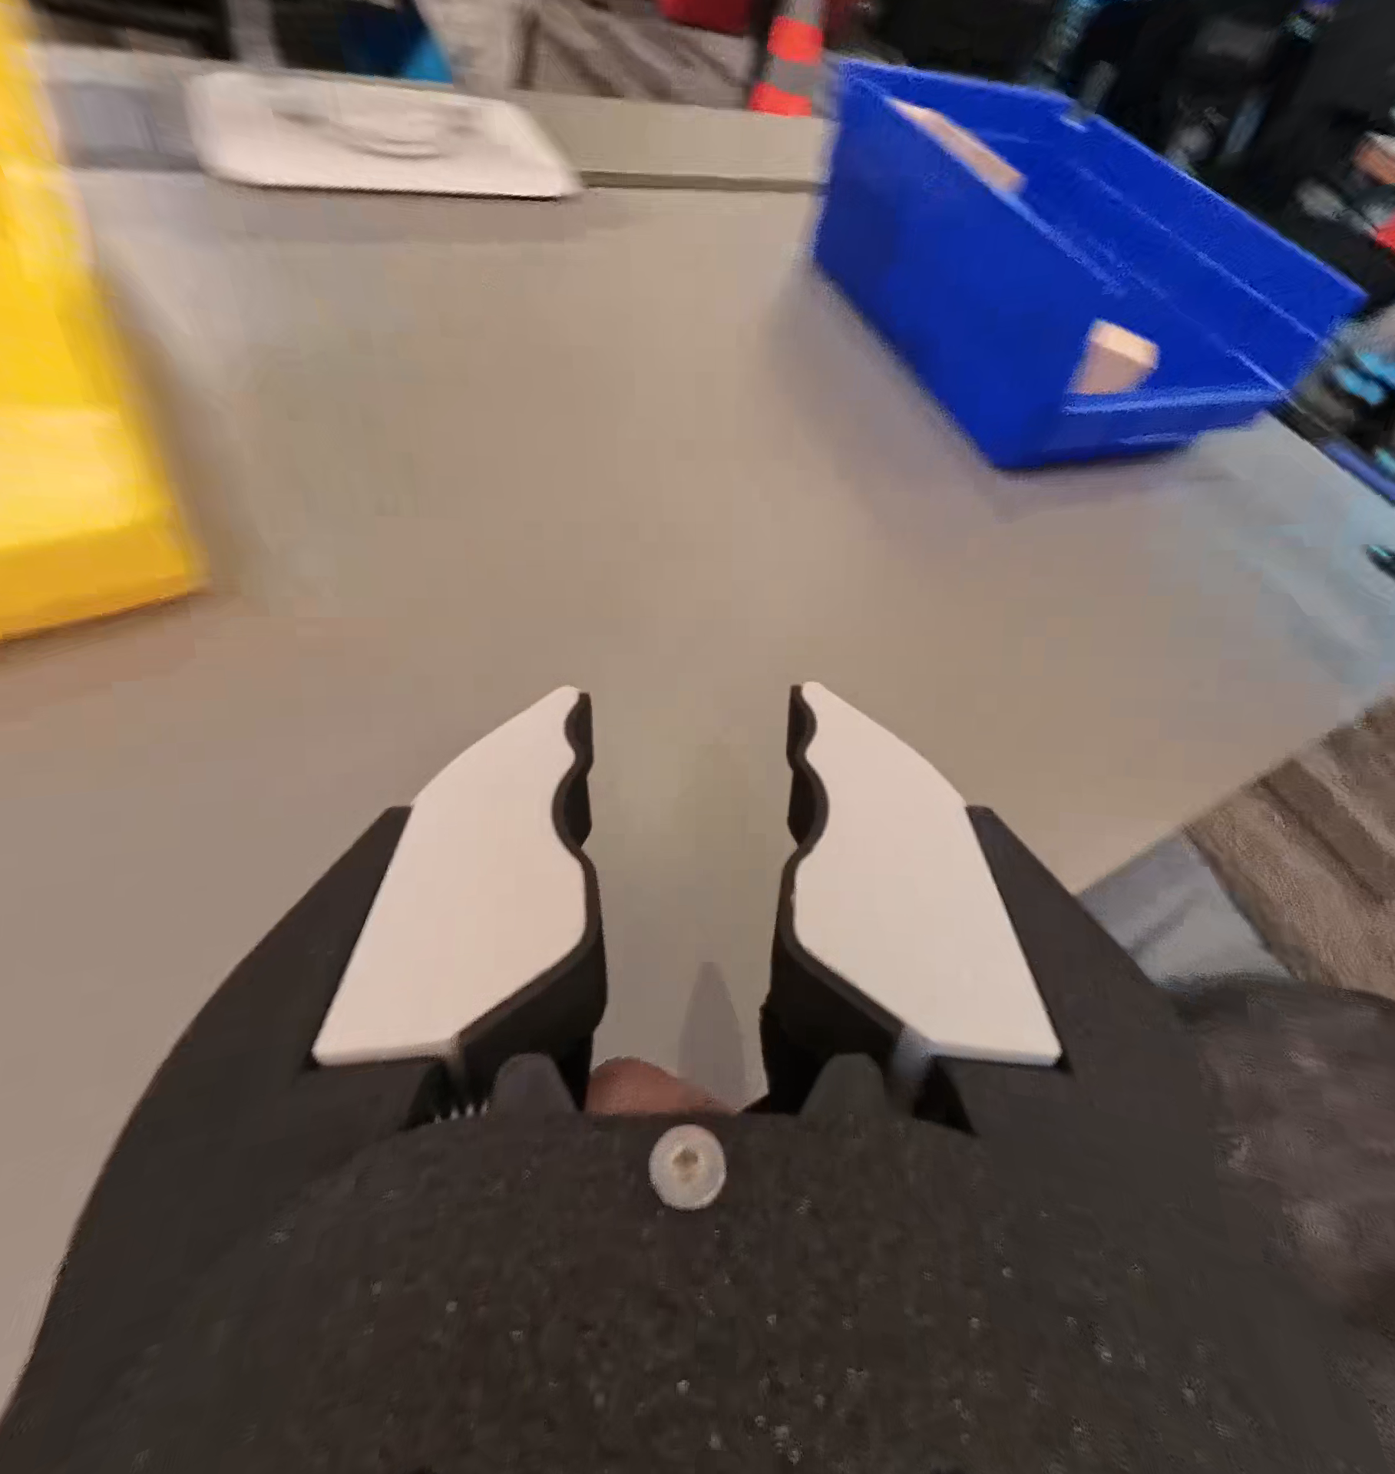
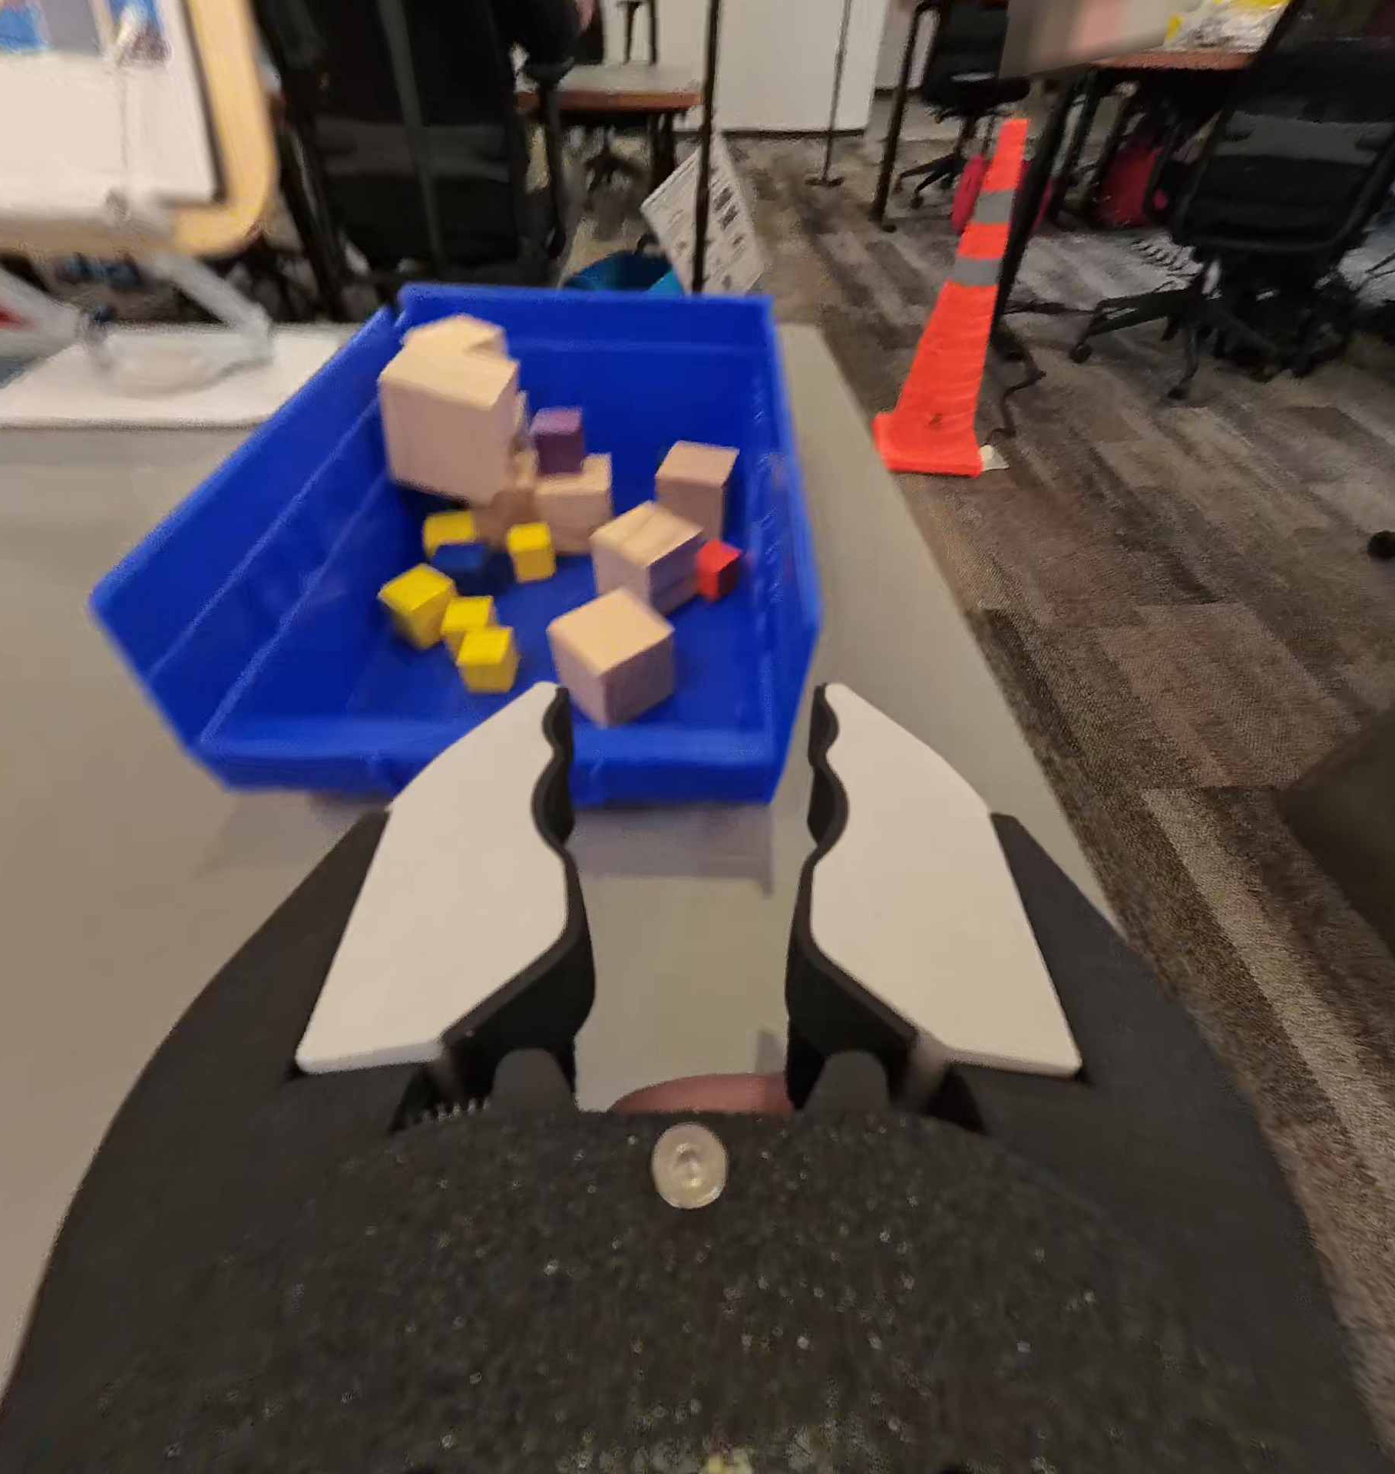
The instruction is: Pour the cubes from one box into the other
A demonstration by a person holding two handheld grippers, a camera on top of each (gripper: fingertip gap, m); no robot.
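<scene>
- Spanning both views: a grey table (image 1: 598, 399), bearing everything else, with its right edge dropping to carpet in the right wrist view.
- Filling the left margin of the left wrist view: a yellow box (image 1: 32, 359), blurred and cropped, contents not visible; judged the likely receiver, since the cubes lie elsewhere.
- Sitting near the table's right edge, well apart from the yellow one: a blue box (image 2: 279, 574), seen again upper right in the left wrist view at (image 1: 957, 263), low front wall facing the right tool, probably so that a lip offers itself for a pinch.
- Standing on the floor beyond: an orange cone (image 2: 957, 335).
- Lying flat at the far side: a white tray (image 1: 375, 135), blurred.
- Hovering just short of the blue front wall: the right gripper (image 2: 686, 702), jaws parted, clasping nothing.
- Hanging over bare table between the 2 boxes: the left gripper (image 1: 690, 702), jaws likewise apart and empty.
- Resting heaped inside the blue box: pale wooden cubes (image 2: 614, 654), plus small yellow cubes (image 2: 486, 658), 1 red, 1 purple, none poured yet.
</scene>
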